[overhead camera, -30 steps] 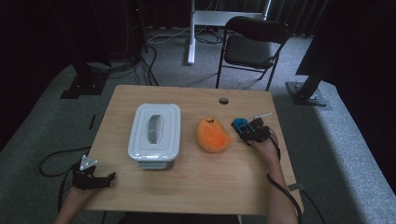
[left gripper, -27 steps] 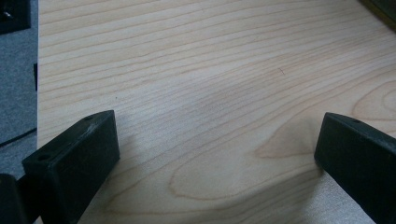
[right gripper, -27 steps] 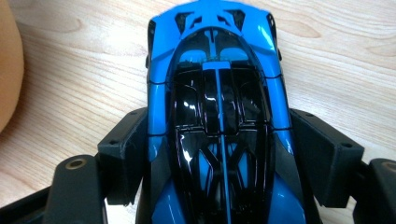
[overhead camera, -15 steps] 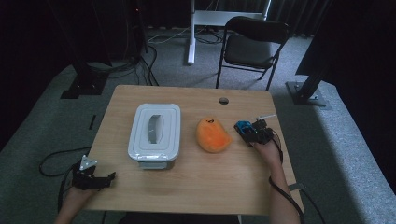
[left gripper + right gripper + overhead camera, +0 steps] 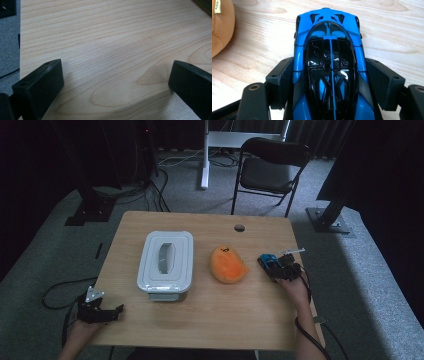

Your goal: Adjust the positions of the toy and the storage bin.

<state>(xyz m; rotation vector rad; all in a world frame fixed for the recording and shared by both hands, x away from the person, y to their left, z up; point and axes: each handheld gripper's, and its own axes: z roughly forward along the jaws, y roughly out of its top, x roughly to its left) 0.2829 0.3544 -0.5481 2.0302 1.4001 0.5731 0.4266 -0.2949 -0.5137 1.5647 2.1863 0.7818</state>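
**Right gripper clamped on the blue car — shifted along the right edge**

Delta vs a second ago: we see the right gripper [image 5: 281, 268] with the blue toy car [image 5: 268, 262] carried a bit toward the near side of the table [image 5: 225, 315], along its right edge. The gap between the car and the orange plush [image 5: 228, 264] looks slightly wider. The left gripper [image 5: 100, 309] has not budged from the near-left corner. The container and the plush sit where they were.

Jaws: in the right gripper view both black jaws press the car's flanks [image 5: 329, 67] — gripping, nose pointing away from the hand. In the left gripper view the jaws stand wide apart over bare wood, nothing between them.

Car location: right side of the table, mid-depth, right of the plush and clear of it.

Count:
- 1 blue toy car
- 1 orange plush, centre of the table
- 1 white lidded container [image 5: 165, 260], left of the plush, handle recess on top
- 2 grippers, one per hand
- 1 black folding chair [image 5: 272, 167] beyond the far edge
- 1 round grommet hole [image 5: 239, 227] near the far edge
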